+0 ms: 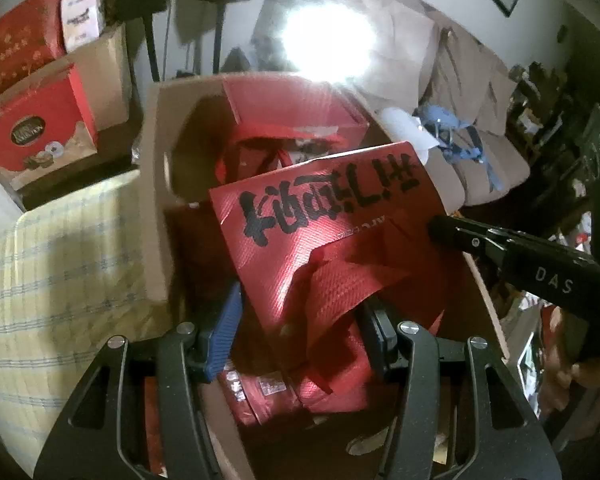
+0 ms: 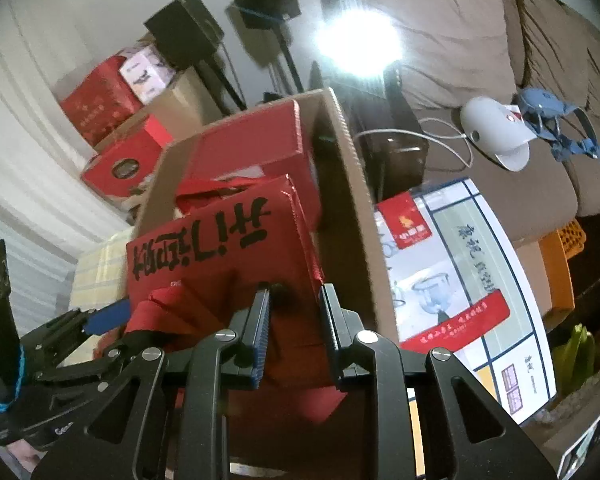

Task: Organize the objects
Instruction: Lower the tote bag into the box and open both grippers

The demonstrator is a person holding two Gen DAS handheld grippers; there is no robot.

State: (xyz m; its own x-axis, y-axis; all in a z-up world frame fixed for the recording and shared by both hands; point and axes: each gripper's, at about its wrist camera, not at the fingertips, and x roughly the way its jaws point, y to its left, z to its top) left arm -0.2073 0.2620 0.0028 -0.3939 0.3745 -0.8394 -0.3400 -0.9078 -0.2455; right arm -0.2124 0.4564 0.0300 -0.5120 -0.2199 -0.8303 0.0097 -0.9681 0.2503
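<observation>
tools hold the same thing from two sides: the left tool [image 1: 296, 336] has its jaws partly apart and clenched on the near, lower end of the red bag [image 1: 324, 232], folds of red fabric bunched between its blue pad and its black one, while the right tool [image 2: 294, 332] is clamped much narrower on the bag's right near edge, a thin pinch of fabric between its pads. from both tools the bag runs away and upward in view, its long axis pointing from the near edge toward the far wall of the cardboard box [image 1: 156, 184], printed face up and tilted, the black characters reading upside down. the bag sits over the box's open top, partly inside, above another red bag and a red carton [image 1: 292, 108] at the far end. neither hand is clearly nearer; the coming move looks like a lowering straight down into the box, with the right wall close beside the right tool.
</observation>
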